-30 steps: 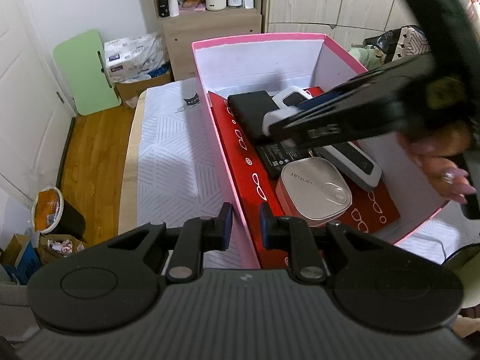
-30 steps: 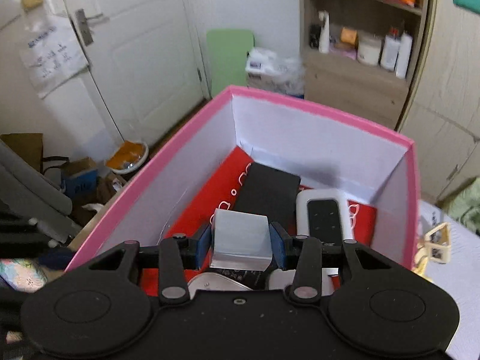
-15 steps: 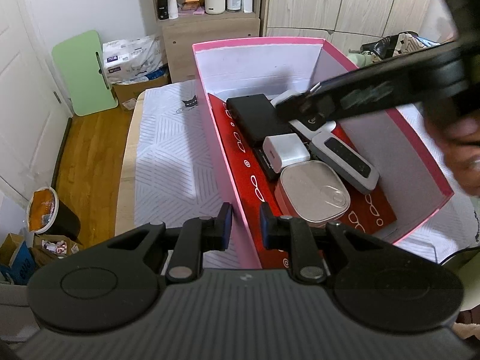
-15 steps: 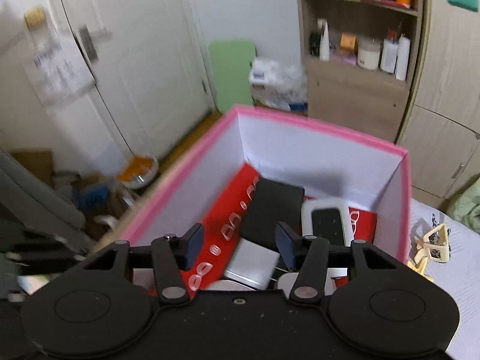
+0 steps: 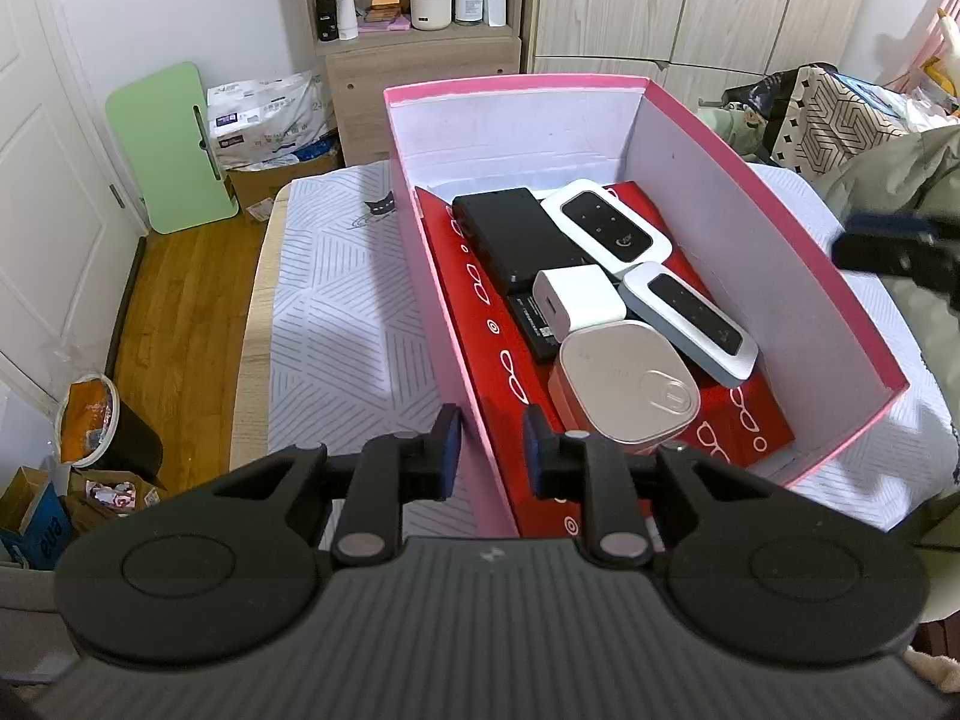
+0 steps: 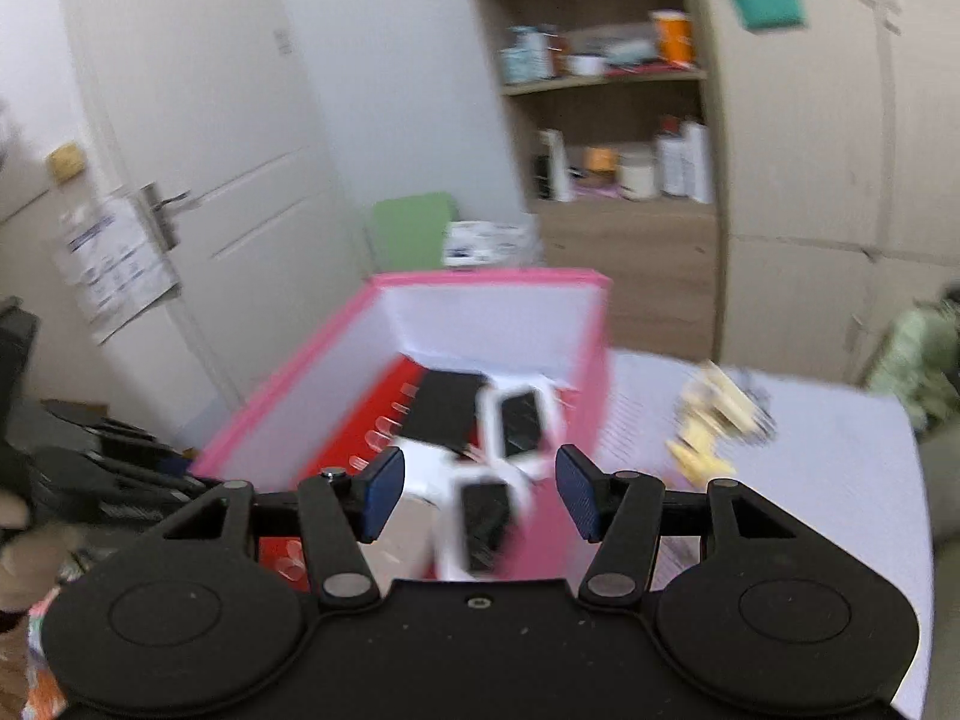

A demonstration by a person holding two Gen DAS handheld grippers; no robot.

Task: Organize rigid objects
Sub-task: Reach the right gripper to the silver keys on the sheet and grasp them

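Sitting in one pink box [image 5: 750, 198]: two white routers [image 5: 606, 228].

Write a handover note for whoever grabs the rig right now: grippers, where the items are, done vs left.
Left gripper: straddles the near wall of the pink box, steadying it.
Right gripper: jaws opening, nothing between them, off to the box's right.
In the box, on a red case: black device, two white routers, white charger cube, silver case.
Done: cube lies in the box.
Left: yellow object lies on the table, outside the box; likely next.
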